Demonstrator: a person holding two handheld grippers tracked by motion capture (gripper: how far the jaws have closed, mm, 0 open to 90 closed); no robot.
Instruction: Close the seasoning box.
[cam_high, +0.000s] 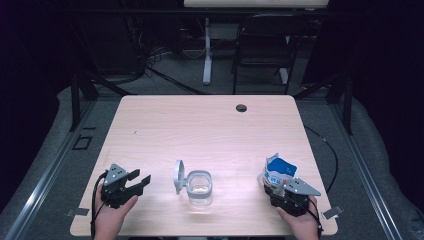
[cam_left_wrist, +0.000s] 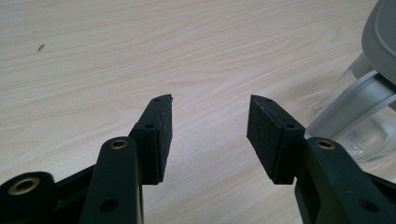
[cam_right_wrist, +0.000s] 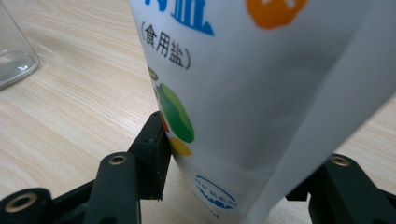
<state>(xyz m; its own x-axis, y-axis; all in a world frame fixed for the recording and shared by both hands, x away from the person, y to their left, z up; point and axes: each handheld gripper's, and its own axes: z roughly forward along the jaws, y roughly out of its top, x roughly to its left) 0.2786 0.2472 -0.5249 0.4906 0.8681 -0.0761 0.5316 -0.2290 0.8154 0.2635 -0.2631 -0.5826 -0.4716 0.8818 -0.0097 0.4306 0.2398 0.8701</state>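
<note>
High view: we see the salt bag (cam_high: 278, 172) upright between the right gripper (cam_high: 280, 192) jaws, pinched, open top skyward; left gripper (cam_high: 137, 181) jaws spread, empty, above the worktop (cam_high: 200, 125).

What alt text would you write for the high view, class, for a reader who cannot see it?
A person's right tool grips an opened white and blue bag standing on a pale wooden table. The left tool rests open, beside a clear jar with its grey lid flipped up.
</note>
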